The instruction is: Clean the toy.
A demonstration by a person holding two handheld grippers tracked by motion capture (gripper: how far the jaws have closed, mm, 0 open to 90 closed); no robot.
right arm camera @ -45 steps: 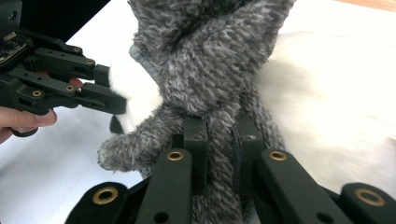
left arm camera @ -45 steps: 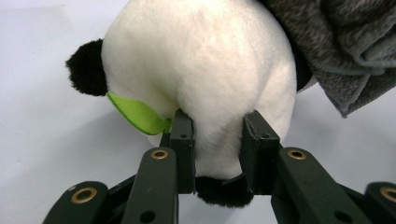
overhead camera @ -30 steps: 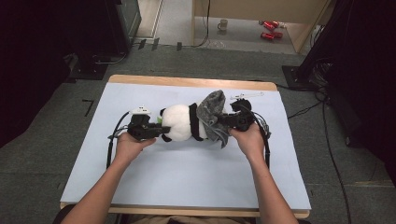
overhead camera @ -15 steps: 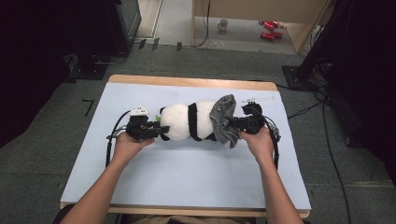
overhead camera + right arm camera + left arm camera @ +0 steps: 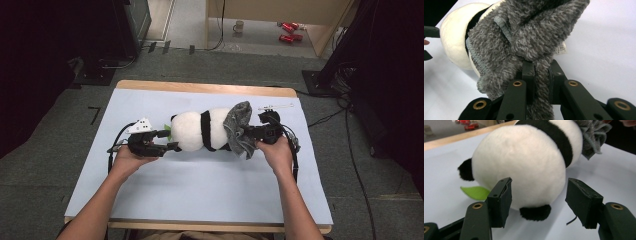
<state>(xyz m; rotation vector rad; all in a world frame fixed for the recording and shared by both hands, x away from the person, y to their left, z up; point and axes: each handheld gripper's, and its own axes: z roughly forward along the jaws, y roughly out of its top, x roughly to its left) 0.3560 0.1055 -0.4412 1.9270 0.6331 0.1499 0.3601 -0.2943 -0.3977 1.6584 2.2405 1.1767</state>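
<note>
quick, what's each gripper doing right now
left gripper: open, jaws just opened, panda between them but not gripped
right gripper: shut on grey cloth

A wooden desk (image 5: 200,88) carries a pale blue sheet that covers nearly all of its top, leaving a strip of bare wood along the far edge and a thin one at the near edge. On the sheet, about the middle, lies a plush panda (image 5: 197,131) on its side, lengthwise across the desk, its right end wrapped in a grey fuzzy cloth (image 5: 239,127). A small green leaf (image 5: 475,192) lies flat on the sheet beside the panda's left end. Near the far right corner lies a small thin pale object (image 5: 276,106), too small to make out.
</note>
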